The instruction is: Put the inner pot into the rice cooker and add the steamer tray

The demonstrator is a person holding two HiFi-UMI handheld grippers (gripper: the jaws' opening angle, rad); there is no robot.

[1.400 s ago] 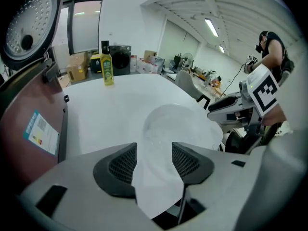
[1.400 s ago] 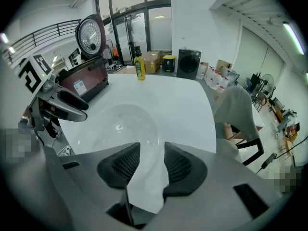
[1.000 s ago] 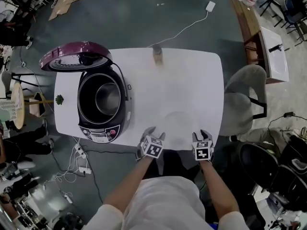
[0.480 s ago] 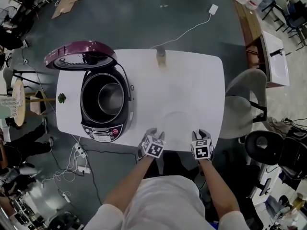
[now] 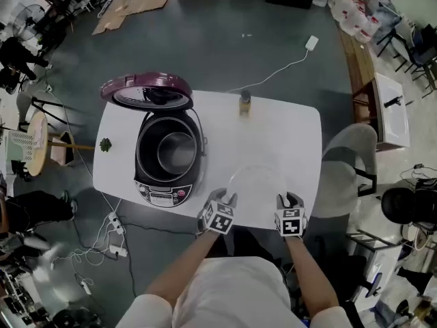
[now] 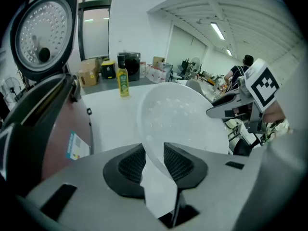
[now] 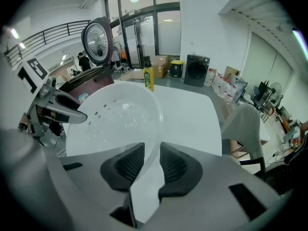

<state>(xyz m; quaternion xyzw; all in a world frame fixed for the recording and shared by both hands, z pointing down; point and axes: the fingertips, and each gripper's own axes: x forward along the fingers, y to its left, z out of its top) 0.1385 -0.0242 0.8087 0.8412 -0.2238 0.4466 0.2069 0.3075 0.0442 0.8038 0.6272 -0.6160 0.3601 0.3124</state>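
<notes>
The white perforated steamer tray [image 5: 254,182] hangs a little above the table's front edge, held by its rim on both sides. My left gripper [image 5: 227,198] is shut on the tray's left rim [image 6: 159,129]; its jaws have just been closing on it. My right gripper [image 5: 289,200] is shut on the right rim [image 7: 153,129], its jaws also just closed in. The purple rice cooker [image 5: 168,183] stands open at the table's left, lid [image 5: 145,89] tipped back, with the metal inner pot [image 5: 176,152] sitting inside it.
A small yellow bottle [image 5: 244,102] stands at the far edge of the white table [image 5: 287,128]. A grey chair [image 5: 348,162] is at the right end. Cables and a power strip [image 5: 113,221] lie on the floor at the left.
Both grippers have closed on the tray's rim and lifted it off the table. The head view has shifted, so the cooker now sits nearer the middle.
</notes>
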